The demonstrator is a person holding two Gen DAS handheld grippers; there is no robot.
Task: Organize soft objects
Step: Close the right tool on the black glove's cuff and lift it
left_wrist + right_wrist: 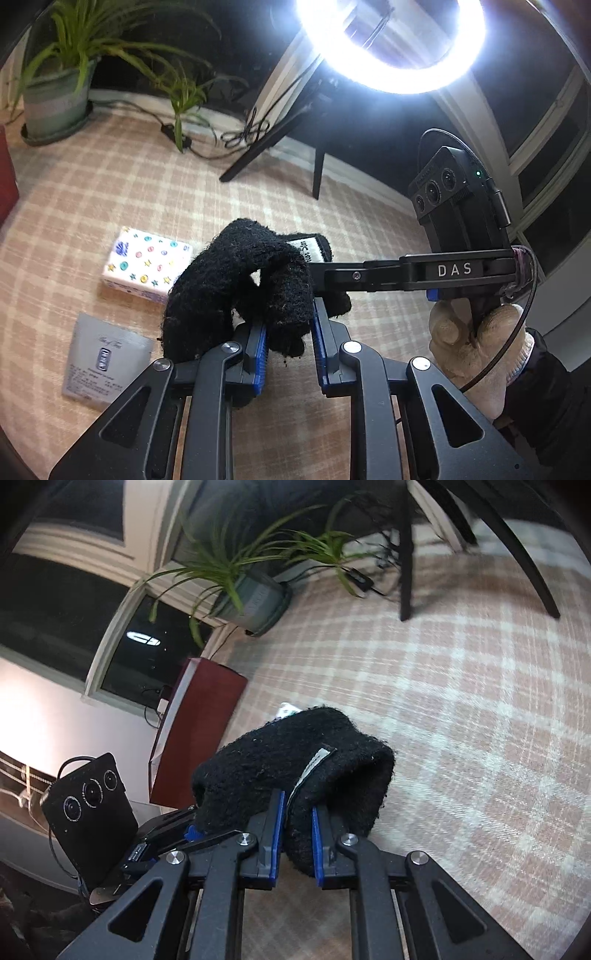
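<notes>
A black fuzzy glove (236,280) with a white label (308,249) hangs above the plaid cloth, held from both sides. My left gripper (288,332) is shut on its finger end, blue pads pressing the fabric. My right gripper (321,271) reaches in from the right, in a hand wearing a cream work glove (465,343), and pinches the cuff end. In the right wrist view, my right gripper (297,812) is shut on the black glove (295,746) beside the label. My left gripper (190,829) comes in from the lower left, its tips hidden behind the glove.
A patterned tissue pack (147,264) and a grey sachet (105,362) lie on the plaid cloth (258,192) to the left. A potted plant (55,96) stands at the back left, and a dark red box (199,734) beside it. Ring light (391,40) on tripod legs (317,166) behind.
</notes>
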